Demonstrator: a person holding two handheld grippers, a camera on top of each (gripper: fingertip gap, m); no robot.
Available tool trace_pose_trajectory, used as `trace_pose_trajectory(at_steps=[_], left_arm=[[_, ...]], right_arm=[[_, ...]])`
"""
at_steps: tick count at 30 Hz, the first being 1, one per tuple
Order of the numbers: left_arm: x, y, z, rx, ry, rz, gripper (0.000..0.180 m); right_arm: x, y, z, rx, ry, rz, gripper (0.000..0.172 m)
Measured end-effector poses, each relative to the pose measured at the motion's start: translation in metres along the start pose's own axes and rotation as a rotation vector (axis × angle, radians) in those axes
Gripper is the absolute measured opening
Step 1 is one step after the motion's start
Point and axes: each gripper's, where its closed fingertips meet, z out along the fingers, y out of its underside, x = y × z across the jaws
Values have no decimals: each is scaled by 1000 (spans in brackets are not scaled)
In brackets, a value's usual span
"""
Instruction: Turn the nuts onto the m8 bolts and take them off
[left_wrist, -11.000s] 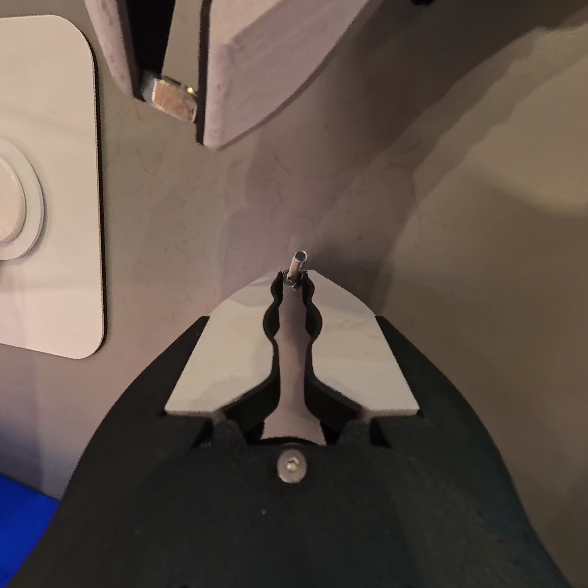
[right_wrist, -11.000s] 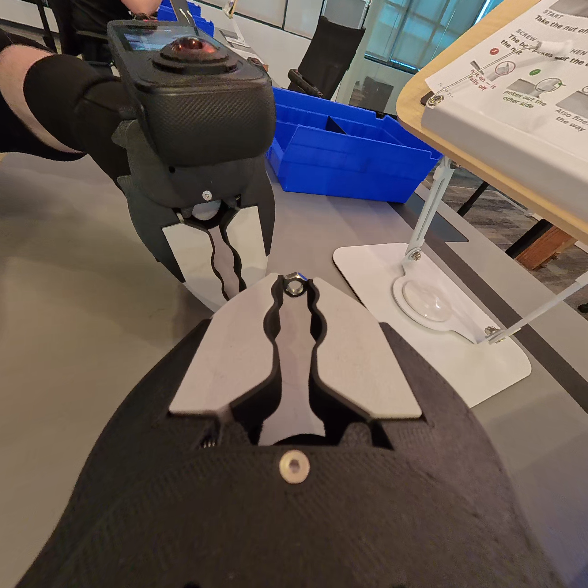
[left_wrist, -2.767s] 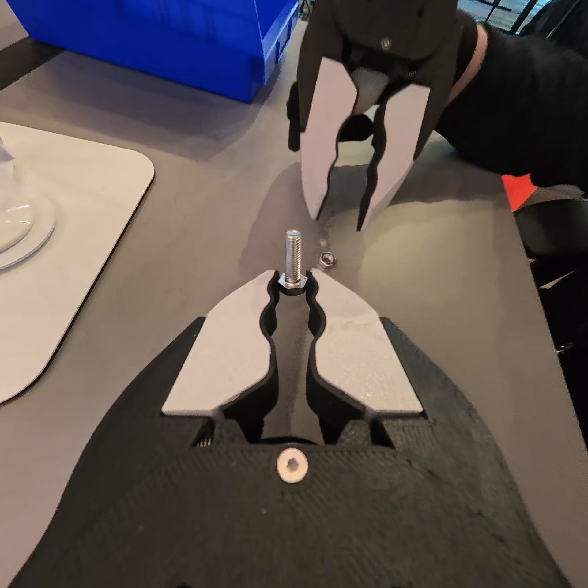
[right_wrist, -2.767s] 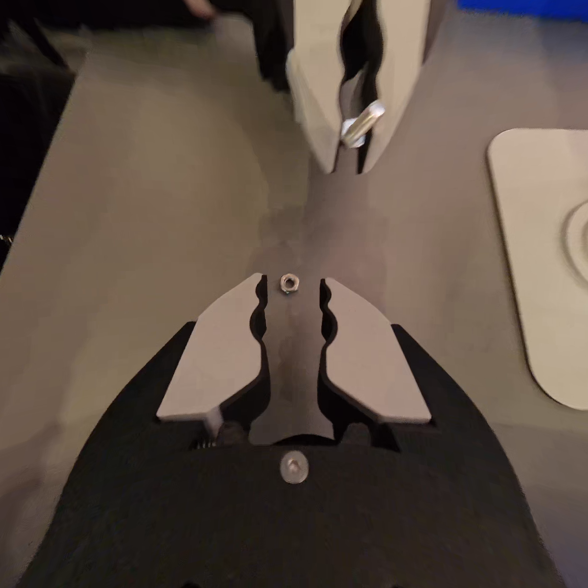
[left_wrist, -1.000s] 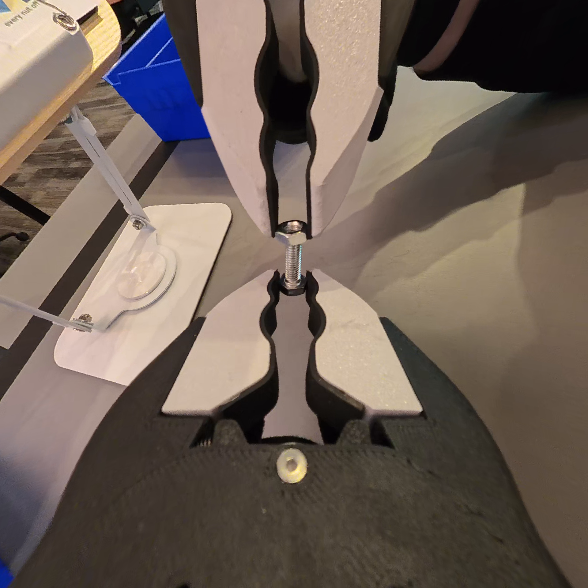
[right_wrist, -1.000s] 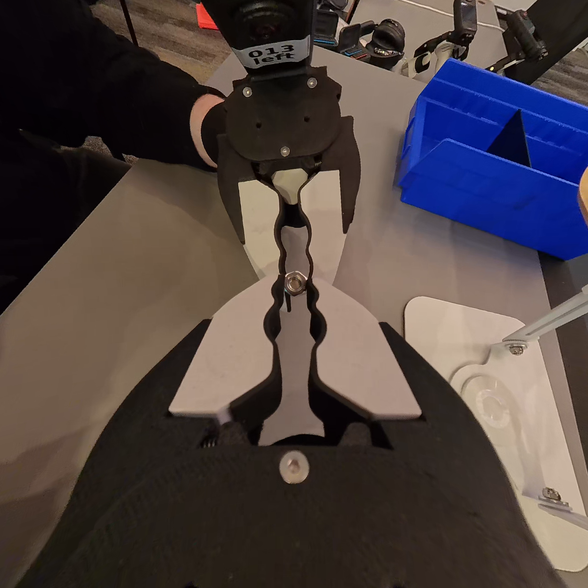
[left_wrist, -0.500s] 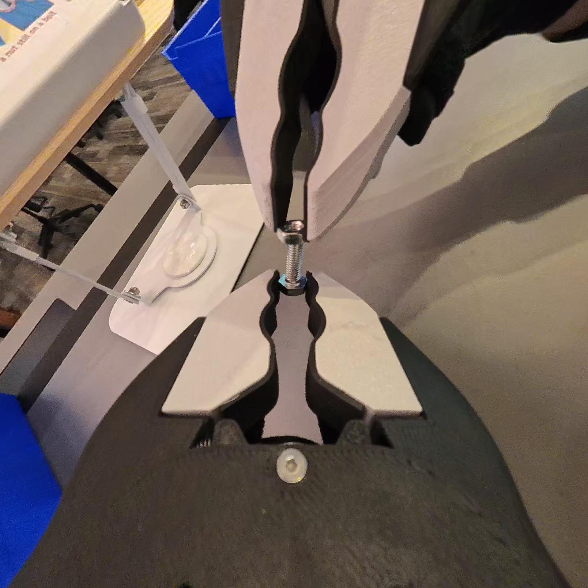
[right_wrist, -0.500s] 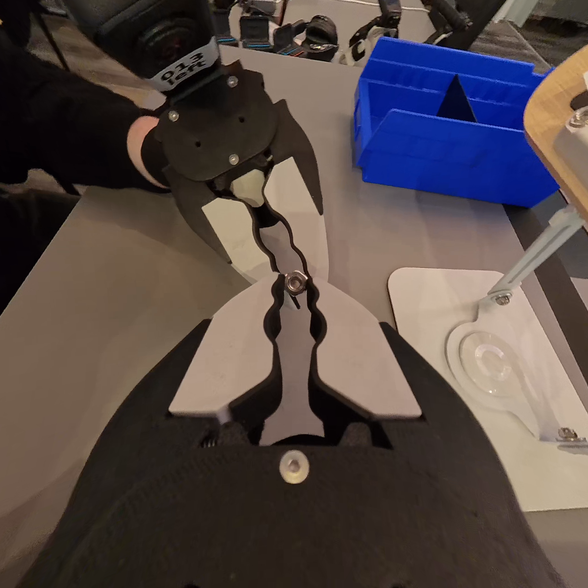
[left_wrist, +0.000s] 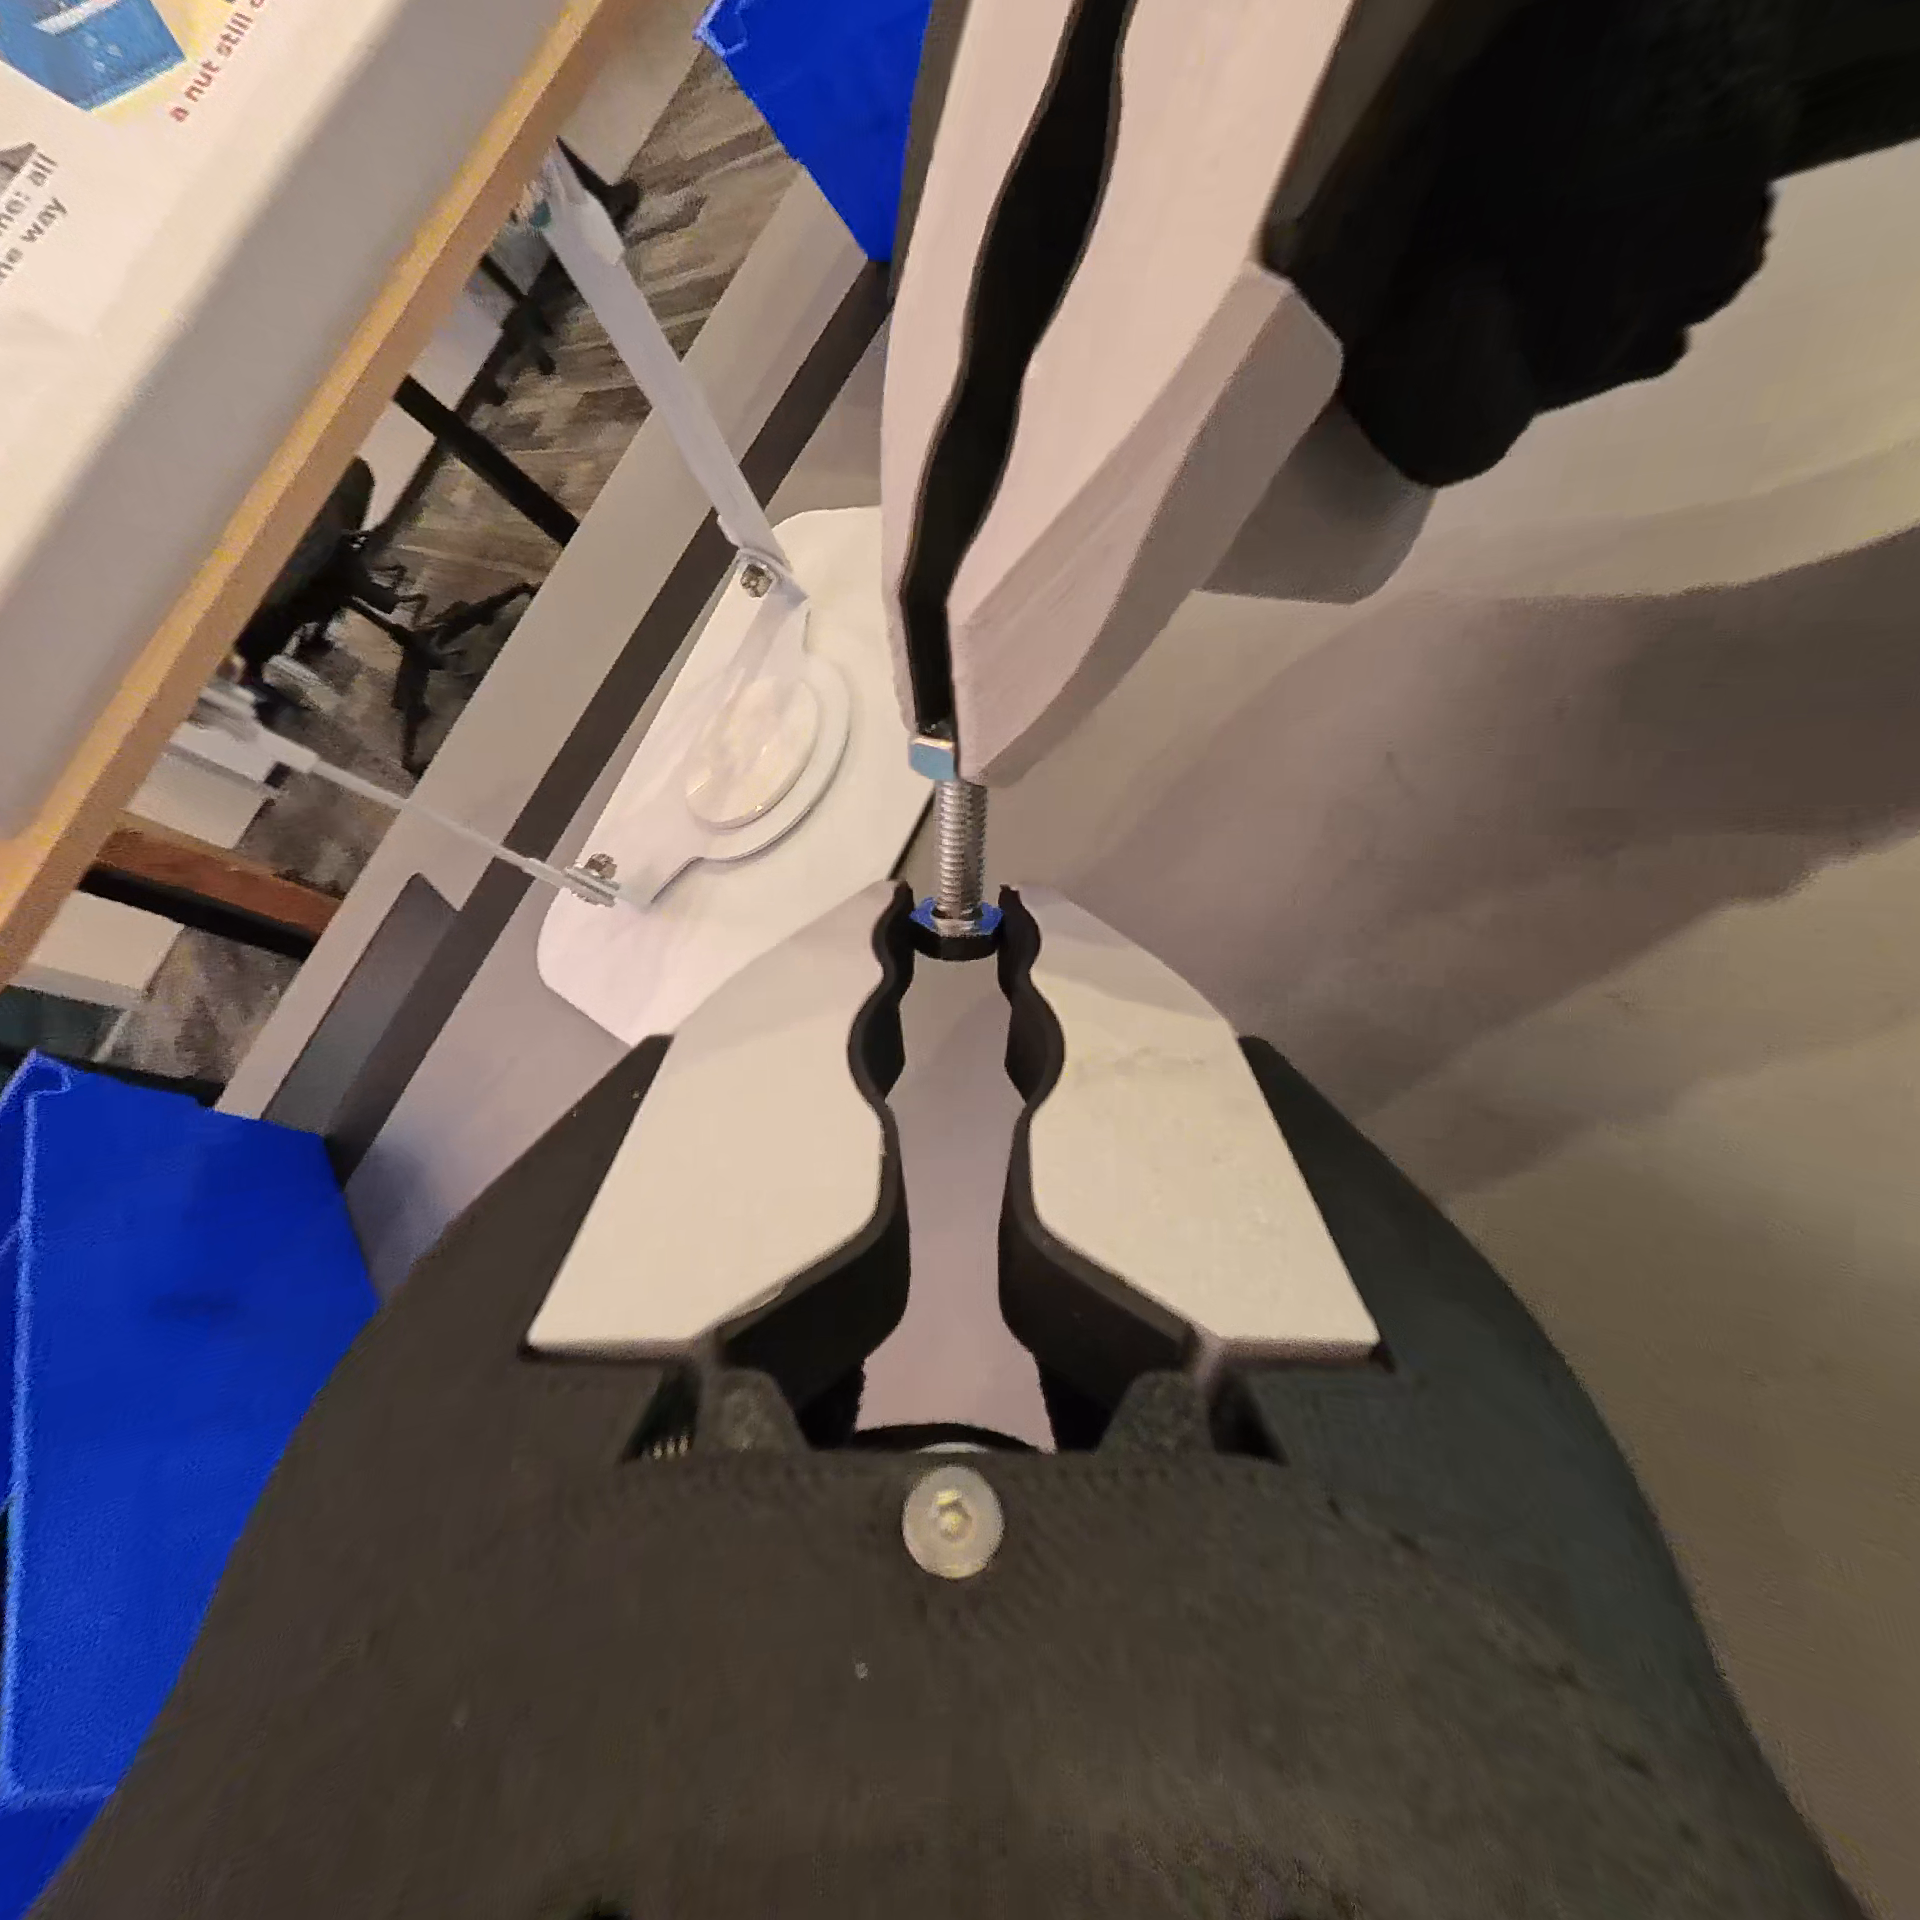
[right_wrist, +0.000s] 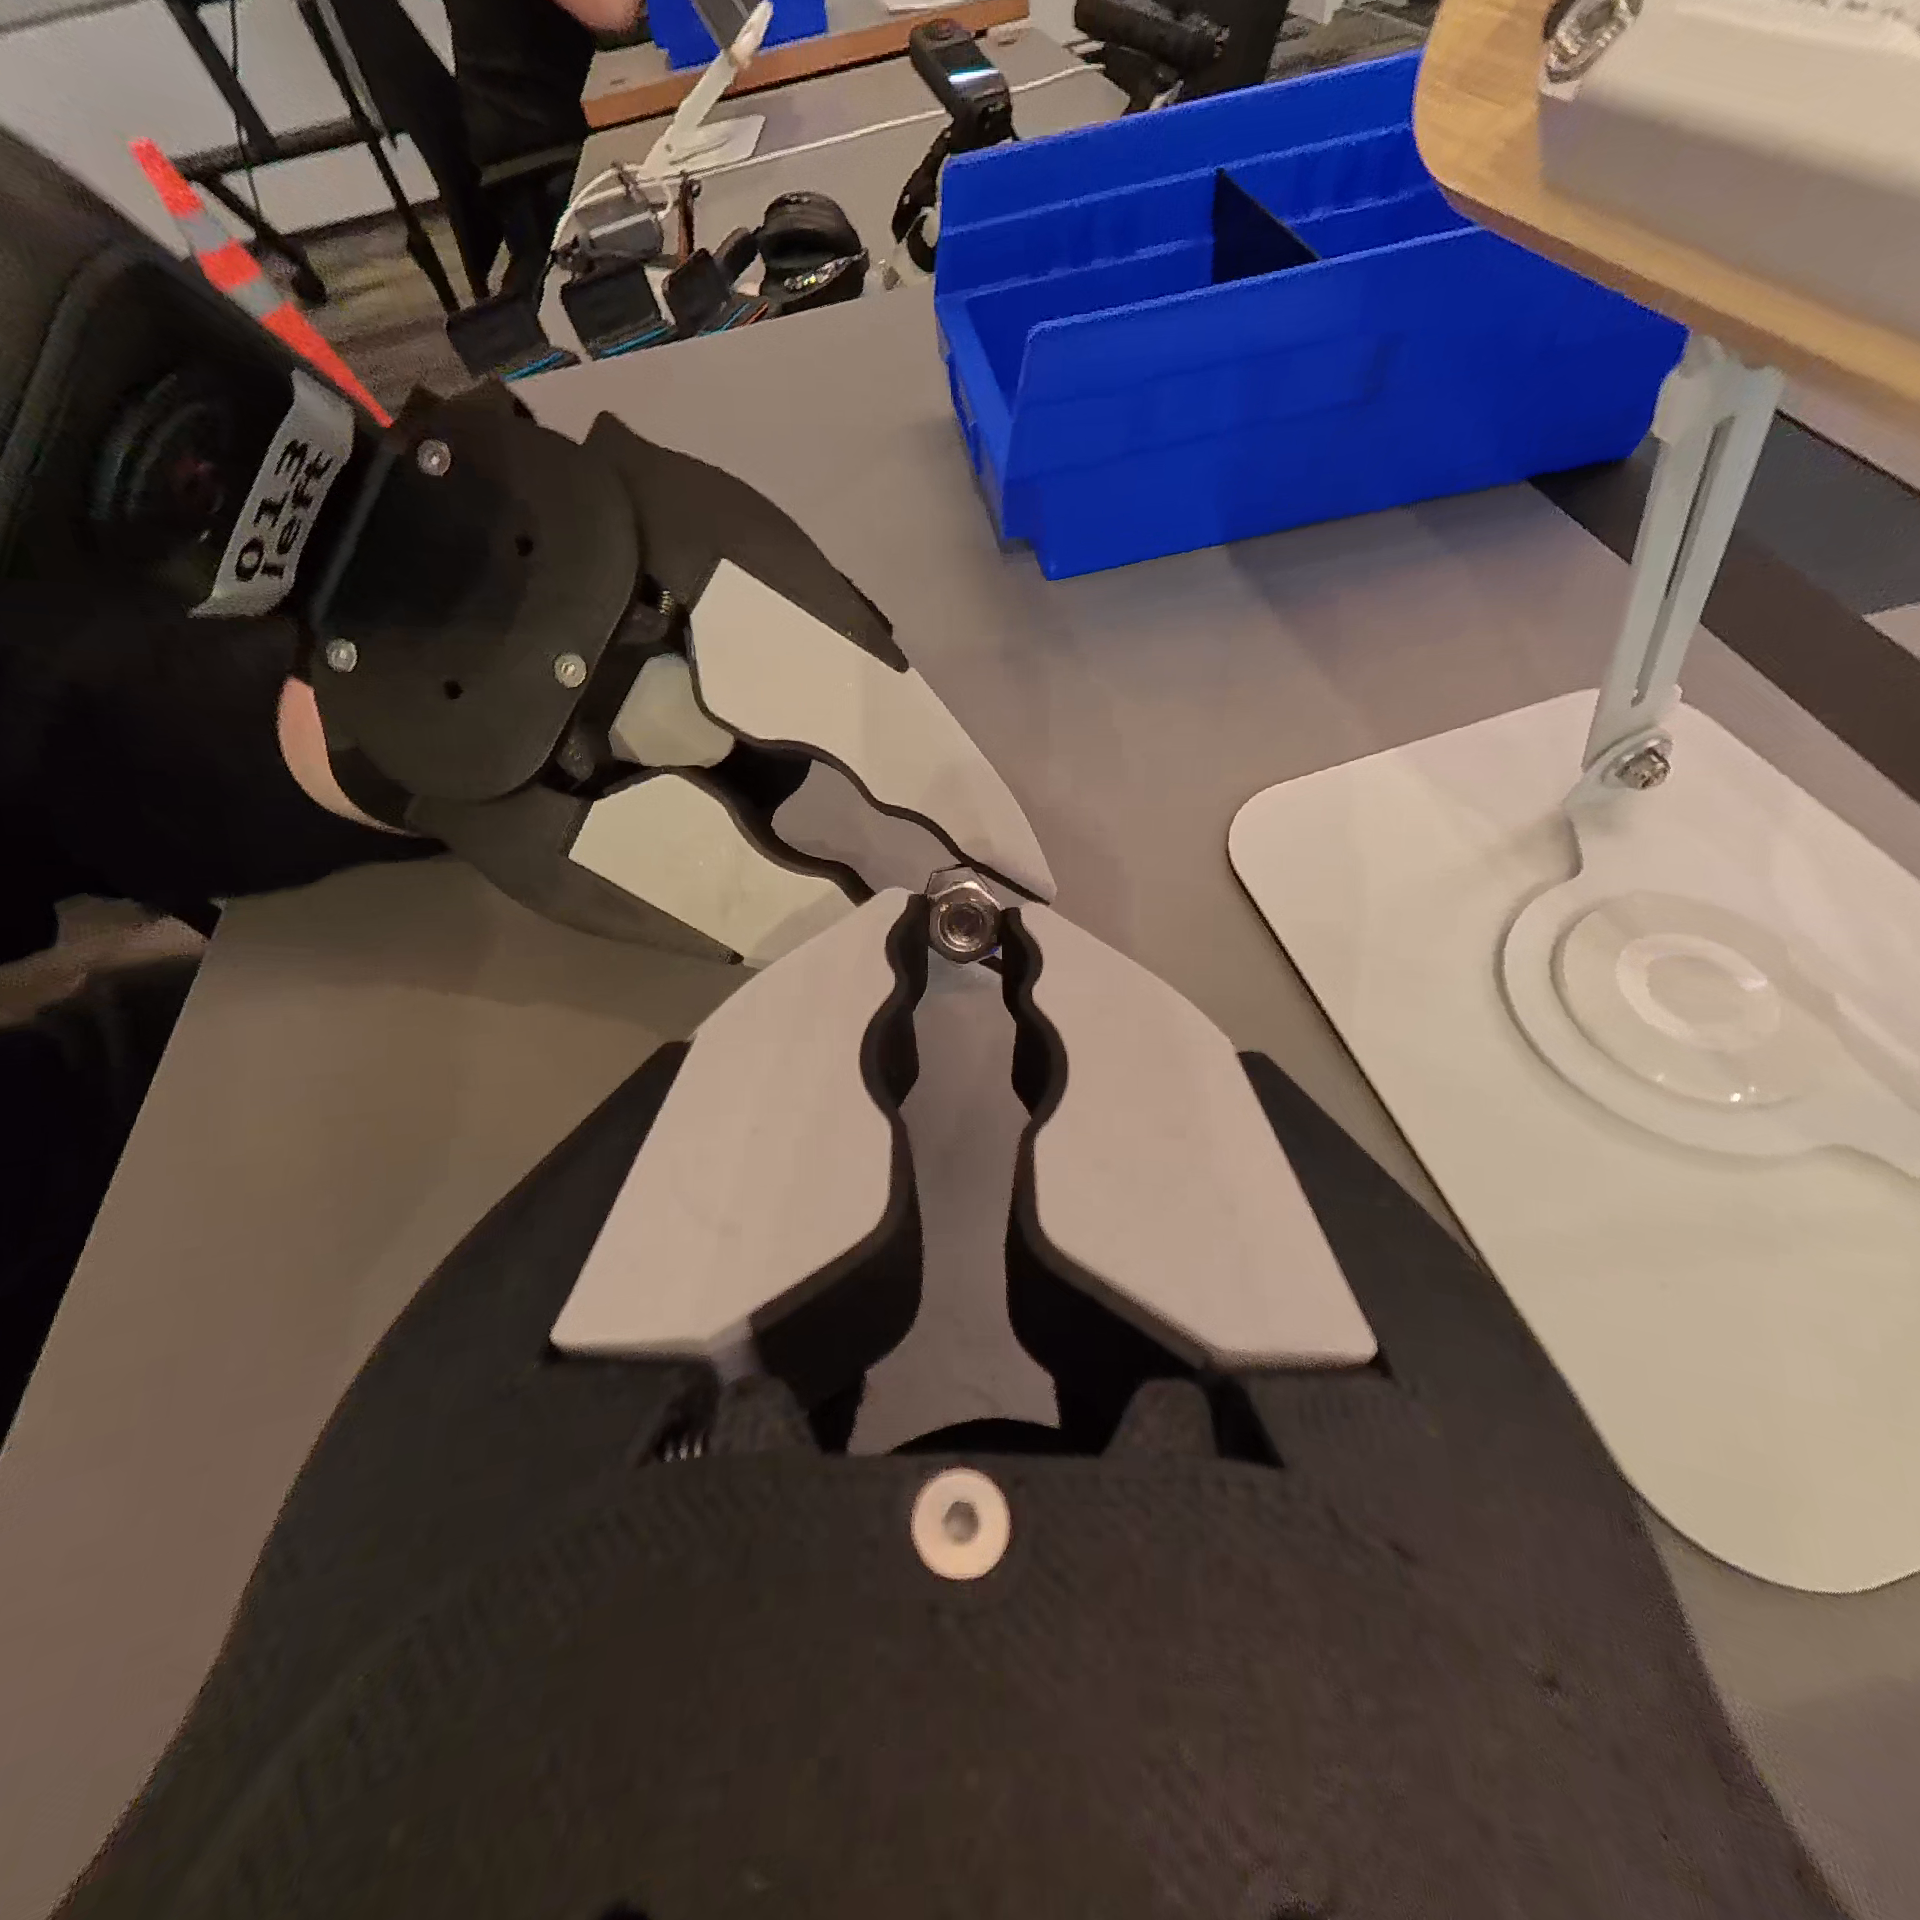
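Two claws clamp: left claw (left_wrist: 954, 914) on bolt (left_wrist: 954, 847), right claw (right_wrist: 961, 925) on nut (right_wrist: 961, 920).

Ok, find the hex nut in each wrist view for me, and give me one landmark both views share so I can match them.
Left wrist view: the hex nut sits just above centre, on the far tip of the threaded bolt, pinched at the right gripper's fingertips.
Right wrist view: the hex nut is at centre, seen end-on between this gripper's own fingertips.
Shared landmark: the white stand base on the grey table.
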Motion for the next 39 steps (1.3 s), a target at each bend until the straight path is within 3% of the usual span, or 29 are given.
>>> trace_pose_trajectory(at_steps=[13,39], left_arm=[[-9,11,3,-54,-88,95,15],[-7,8,8,-20,-39,35,15]], right_arm=[[10,3,10,94,71,335,14],[7,5,9,132,32,319,14]])
